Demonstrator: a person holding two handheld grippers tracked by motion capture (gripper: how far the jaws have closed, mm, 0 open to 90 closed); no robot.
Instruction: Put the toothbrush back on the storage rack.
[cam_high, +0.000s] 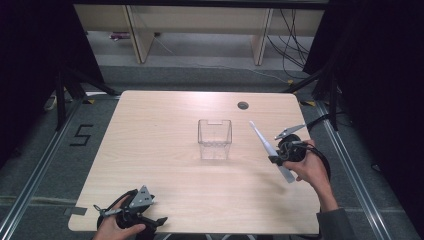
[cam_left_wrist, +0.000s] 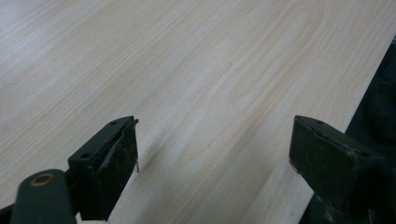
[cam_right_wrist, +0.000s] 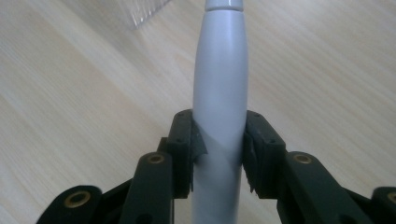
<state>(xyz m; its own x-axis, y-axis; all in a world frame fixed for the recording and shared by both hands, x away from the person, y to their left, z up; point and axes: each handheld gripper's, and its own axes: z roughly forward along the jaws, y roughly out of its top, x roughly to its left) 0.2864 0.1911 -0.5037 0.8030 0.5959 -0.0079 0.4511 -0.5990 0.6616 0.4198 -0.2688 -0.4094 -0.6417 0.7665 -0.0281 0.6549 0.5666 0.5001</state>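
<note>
A long grey-white tapered tool, like a brush or utensil handle, is held off the table at the right, its thin end slanting up and left. My right gripper is shut on its thicker part. In the right gripper view the grey handle runs up between the two pads, which press on both its sides. A clear plastic box stands open-topped in the middle of the wooden table, left of the tool. My left gripper rests at the table's near left edge, jaws wide apart over bare wood.
A round cable hole sits in the table's far right part. A corner of the clear box shows at the top of the right gripper view. Black frames and cables stand beyond the table on both sides.
</note>
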